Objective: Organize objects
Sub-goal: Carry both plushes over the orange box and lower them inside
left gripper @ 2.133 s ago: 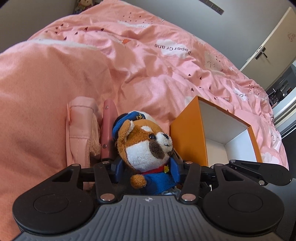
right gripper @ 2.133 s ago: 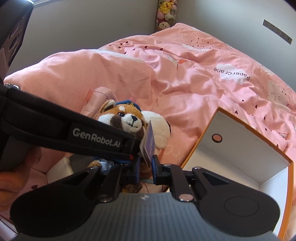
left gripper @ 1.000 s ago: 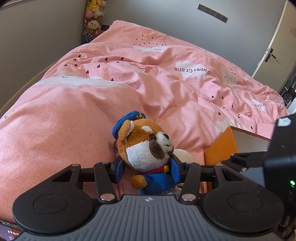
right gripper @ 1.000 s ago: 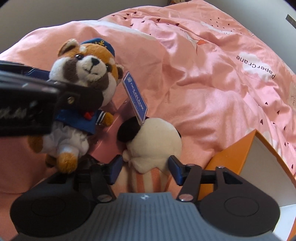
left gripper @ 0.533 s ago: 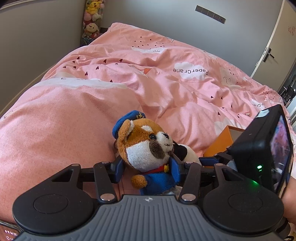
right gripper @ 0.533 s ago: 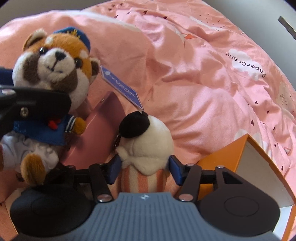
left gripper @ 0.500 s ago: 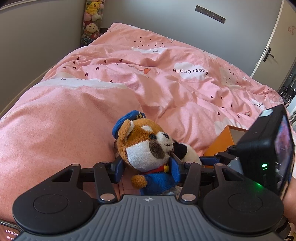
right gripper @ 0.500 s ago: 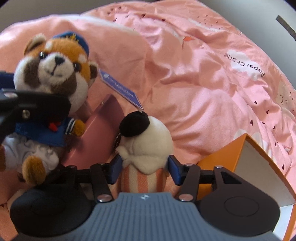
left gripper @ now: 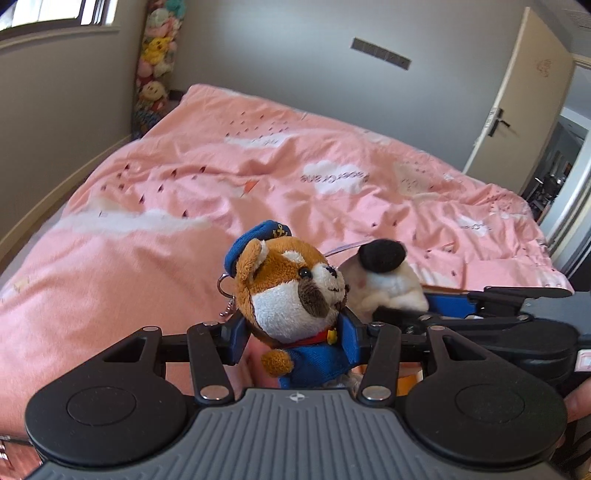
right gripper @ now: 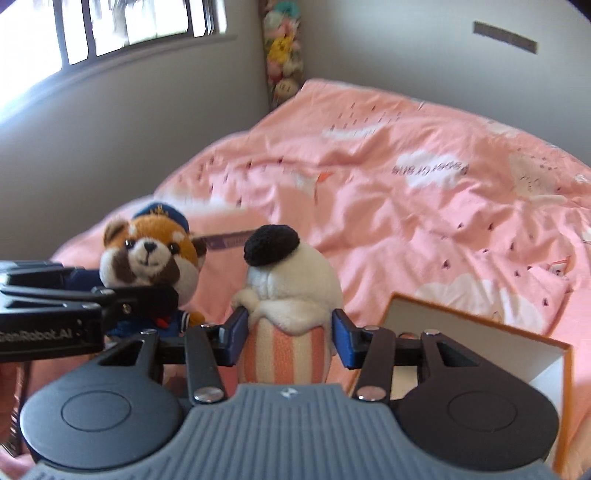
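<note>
A red panda plush [left gripper: 291, 291] in a blue cap and blue sailor top is held up over the bed, with my left gripper [left gripper: 293, 338] shut on its body. A blue tag [right gripper: 229, 242] sticks out beside its head. To its right is a cream cupcake plush [right gripper: 291, 288] with a black top and a pink-striped base. My right gripper [right gripper: 288, 336] has it between the pads, which press its sides while the jaws are still closing. Both plushes hang side by side above the duvet. The cupcake plush [left gripper: 388, 284] also shows in the left wrist view.
The pink duvet [left gripper: 258, 184] with cloud prints covers the bed below. An open orange box [right gripper: 480, 325] with a white inside stands at the lower right. A column of plush toys [left gripper: 155, 66] fills the far corner. A door [left gripper: 517, 103] is at the right, a window [right gripper: 110, 26] at the left.
Both grippers have risen with their plushes. The right jaws narrowed around the cupcake plush and lifted it off the bed. The pink case that lay under the plushes has dropped out of view.
</note>
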